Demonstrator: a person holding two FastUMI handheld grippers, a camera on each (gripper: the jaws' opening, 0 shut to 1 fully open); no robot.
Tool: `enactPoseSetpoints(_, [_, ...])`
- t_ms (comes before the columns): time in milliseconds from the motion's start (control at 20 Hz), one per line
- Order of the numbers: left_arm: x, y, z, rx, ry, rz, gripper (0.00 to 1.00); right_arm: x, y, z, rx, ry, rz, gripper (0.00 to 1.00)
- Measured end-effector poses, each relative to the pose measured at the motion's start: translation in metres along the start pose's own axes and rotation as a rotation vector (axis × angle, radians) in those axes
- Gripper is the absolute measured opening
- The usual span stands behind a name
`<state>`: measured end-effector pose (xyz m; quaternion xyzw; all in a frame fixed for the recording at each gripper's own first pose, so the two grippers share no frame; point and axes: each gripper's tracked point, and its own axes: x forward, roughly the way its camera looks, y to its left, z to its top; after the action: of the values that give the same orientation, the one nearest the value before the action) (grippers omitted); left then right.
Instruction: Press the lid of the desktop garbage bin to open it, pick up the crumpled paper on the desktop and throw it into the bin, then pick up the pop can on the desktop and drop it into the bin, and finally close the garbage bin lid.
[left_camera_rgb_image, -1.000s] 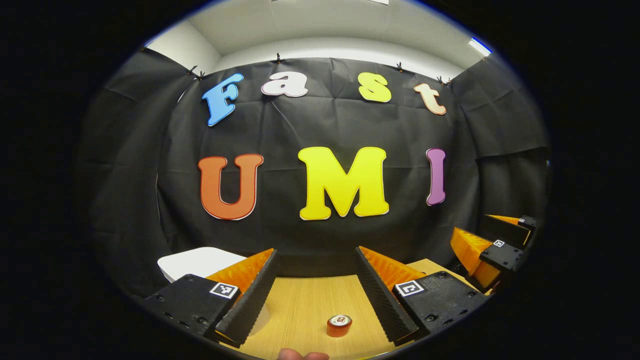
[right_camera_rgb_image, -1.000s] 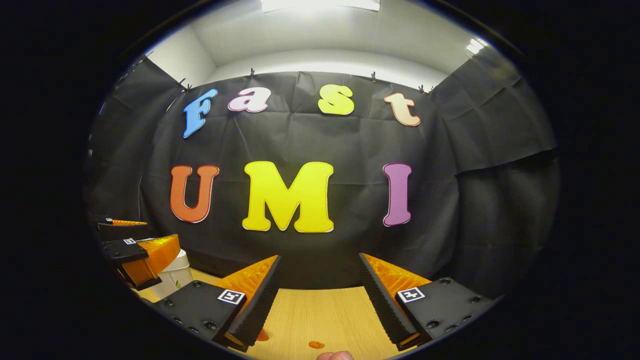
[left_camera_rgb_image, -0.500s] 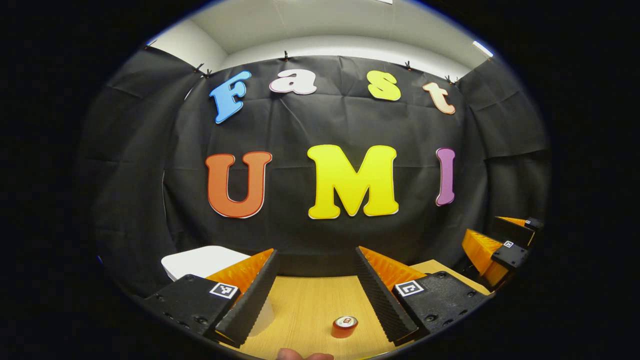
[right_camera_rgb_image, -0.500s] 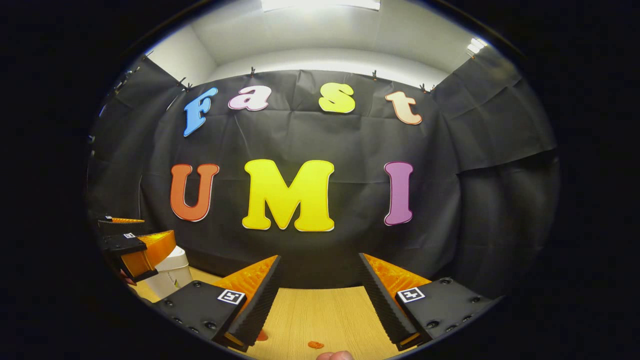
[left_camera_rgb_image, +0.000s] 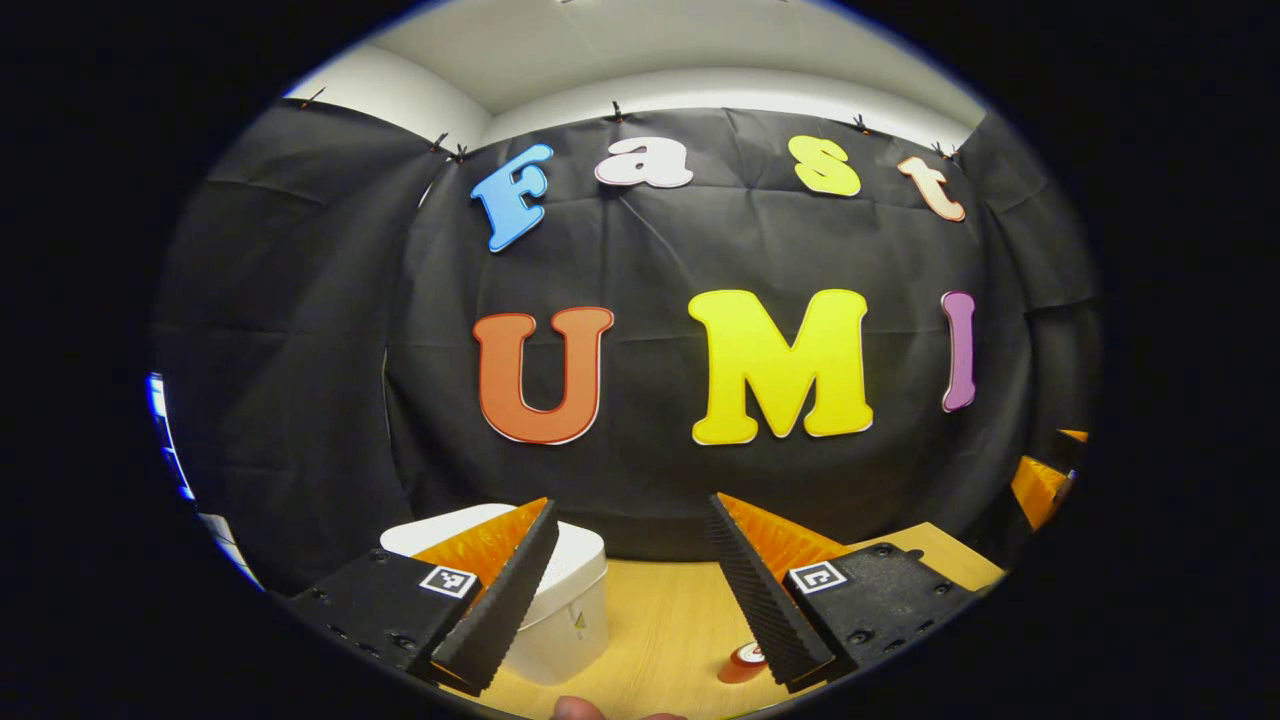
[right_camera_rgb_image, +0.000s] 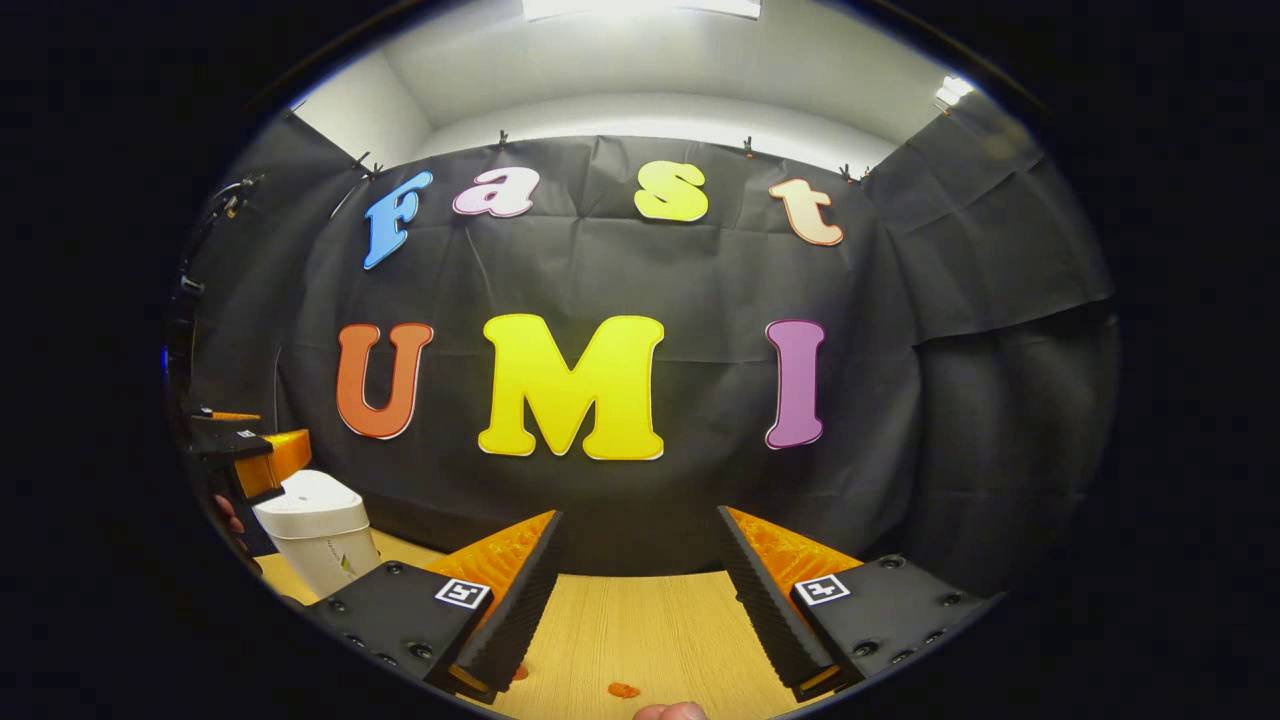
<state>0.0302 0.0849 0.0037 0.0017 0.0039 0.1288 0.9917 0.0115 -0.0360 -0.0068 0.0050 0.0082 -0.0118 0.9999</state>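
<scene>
We have swung our left gripper (left_camera_rgb_image: 632, 590) leftward: the bin (left_camera_rgb_image: 575, 590) (lid down) now sits behind its left finger, the pop can (left_camera_rgb_image: 742, 664) by its right. Both grippers' jaws stand apart, empty.

We see the right gripper (right_camera_rgb_image: 635, 590) with fingers apart over the wooden desk (right_camera_rgb_image: 640, 625), the white bin (right_camera_rgb_image: 315, 530) far left, lid down, beside the left gripper (right_camera_rgb_image: 250, 465)
</scene>
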Motion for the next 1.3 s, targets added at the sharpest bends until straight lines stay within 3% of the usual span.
enactPoseSetpoints(450, [0.043,0.062,-0.011,0.005,0.05,0.149,0.75,0.01,-0.006,-0.004,0.0,0.021,0.001,0.94])
enactPoseSetpoints(550, [0.053,0.07,-0.02,-0.01,0.079,0.16,0.69,0.012,-0.008,-0.003,0.0,0.023,-0.003,0.94])
enactPoseSetpoints(650, [0.061,0.075,-0.031,-0.016,0.103,0.168,0.69,0.015,-0.007,-0.002,-0.014,0.022,-0.002,0.94])
enactPoseSetpoints(700, [0.066,0.077,-0.038,-0.014,0.117,0.171,0.61,0.016,-0.007,-0.002,-0.022,0.023,-0.001,0.94])
enactPoseSetpoints(1050, [0.083,0.089,-0.08,-0.036,0.22,0.202,0.36,0.02,-0.01,-0.006,-0.043,0.04,-0.017,0.94])
enactPoseSetpoints(1300, [0.086,0.089,-0.112,-0.053,0.318,0.22,0.3,0.021,-0.012,-0.015,-0.052,0.066,-0.026,0.94])
